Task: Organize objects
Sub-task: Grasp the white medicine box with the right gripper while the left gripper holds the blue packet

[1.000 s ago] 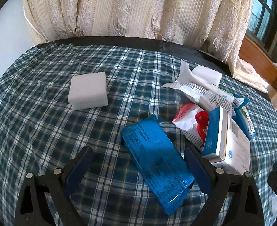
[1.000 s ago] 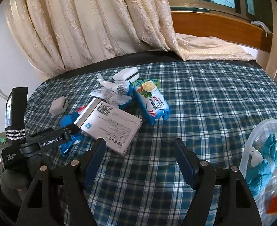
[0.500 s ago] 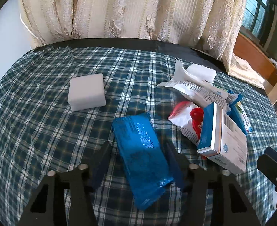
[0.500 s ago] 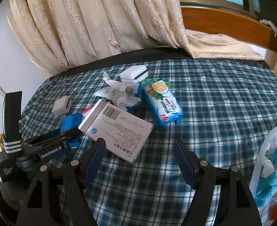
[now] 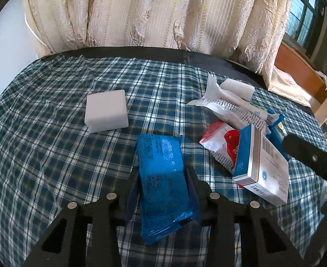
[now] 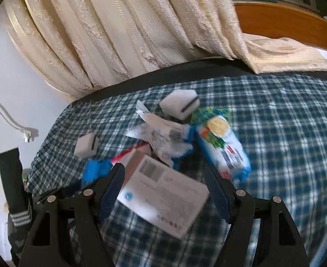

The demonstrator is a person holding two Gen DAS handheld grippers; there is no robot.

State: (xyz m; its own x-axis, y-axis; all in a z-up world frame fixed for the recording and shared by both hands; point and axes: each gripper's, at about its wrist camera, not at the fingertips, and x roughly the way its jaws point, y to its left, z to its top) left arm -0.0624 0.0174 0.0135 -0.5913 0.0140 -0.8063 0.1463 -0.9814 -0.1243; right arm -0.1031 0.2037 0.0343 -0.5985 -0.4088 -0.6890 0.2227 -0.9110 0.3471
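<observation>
Left wrist view: the left gripper (image 5: 162,185) has just been closing, and its two dark fingers (image 5: 134,183) now press on both long sides of a flat blue foil packet (image 5: 163,178), which lies lengthwise between them on the blue-and-white checked cloth (image 5: 52,155) covering the desk. Beyond the packet to the left a white rectangular foam block (image 5: 106,113) rests alone on the cloth. To the right lies a heap: a white-and-red crinkled sachet (image 5: 221,142), a white cardboard box with a blue end and a barcode (image 5: 261,171) leaning on the sachet, a crumpled white printed wrapper (image 5: 230,108), and behind it a second white block (image 5: 238,89). Cream patterned curtains (image 5: 163,11) hang behind the desk.

Right wrist view, blurred: the right gripper (image 6: 164,189) hovers with its fingers (image 6: 216,191) spread apart and nothing pressed between them; the white cardboard box (image 6: 163,198) lies on the cloth in the gap below them, and contact cannot be told. Past the box are the crumpled wrapper (image 6: 163,133), a blue-and-white snack packet with a food picture (image 6: 223,144), the white block with a dark slit (image 6: 180,103), and the smaller-looking foam block (image 6: 86,144). The blue foil packet (image 6: 95,170) shows at the left, beside the left gripper's dark body (image 6: 14,191).
</observation>
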